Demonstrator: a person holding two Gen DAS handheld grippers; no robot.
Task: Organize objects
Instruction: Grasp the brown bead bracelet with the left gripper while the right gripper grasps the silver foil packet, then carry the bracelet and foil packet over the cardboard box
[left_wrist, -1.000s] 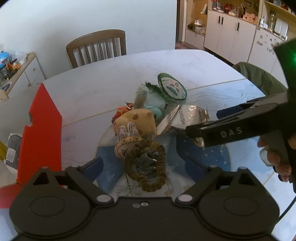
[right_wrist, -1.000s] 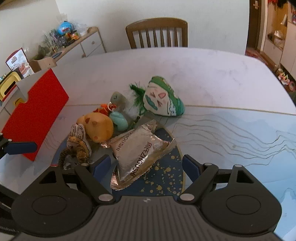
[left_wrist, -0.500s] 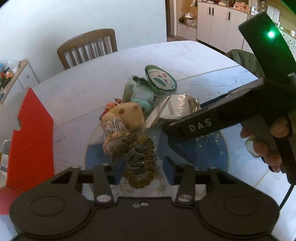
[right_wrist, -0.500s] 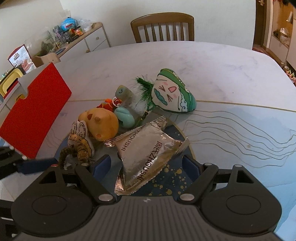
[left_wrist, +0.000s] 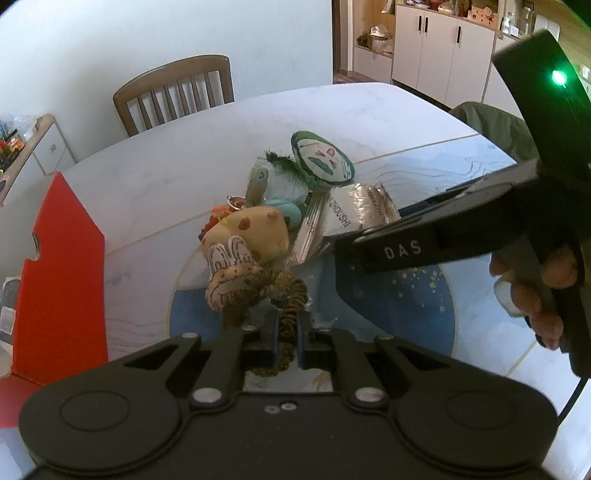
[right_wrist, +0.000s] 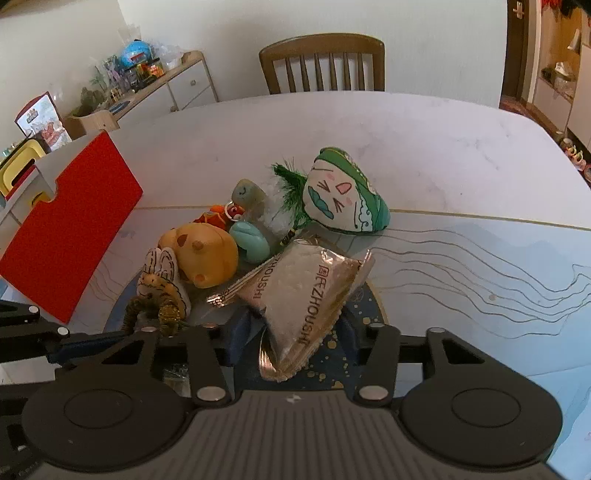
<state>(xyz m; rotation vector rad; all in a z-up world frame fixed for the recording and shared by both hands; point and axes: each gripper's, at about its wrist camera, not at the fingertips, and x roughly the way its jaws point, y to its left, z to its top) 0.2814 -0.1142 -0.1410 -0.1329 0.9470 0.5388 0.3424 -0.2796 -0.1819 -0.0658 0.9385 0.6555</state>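
A pile of small toys lies on a round blue mat (left_wrist: 399, 306) on the white table. My left gripper (left_wrist: 286, 339) is shut on a brown fuzzy ring (left_wrist: 291, 295) at the pile's near edge. The ring touches a bunny-eared tiger toy (left_wrist: 229, 273) beside an orange plush (left_wrist: 258, 232). In the right wrist view my right gripper (right_wrist: 295, 332) is shut on the near end of a silver foil packet (right_wrist: 306, 291). Behind it are a teal toy (right_wrist: 251, 240) and a green-and-white plush (right_wrist: 343, 199).
A red box (right_wrist: 70, 229) stands upright at the table's left edge. A wooden chair (right_wrist: 321, 62) is at the far side. A person's hand (left_wrist: 546, 280) holds the right gripper's handle. A sideboard (right_wrist: 166, 85) with clutter stands along the left wall.
My left gripper's fingers went from wide open to shut on the brown ring. The right gripper's fingers came in from wide open against the foil packet's sides.
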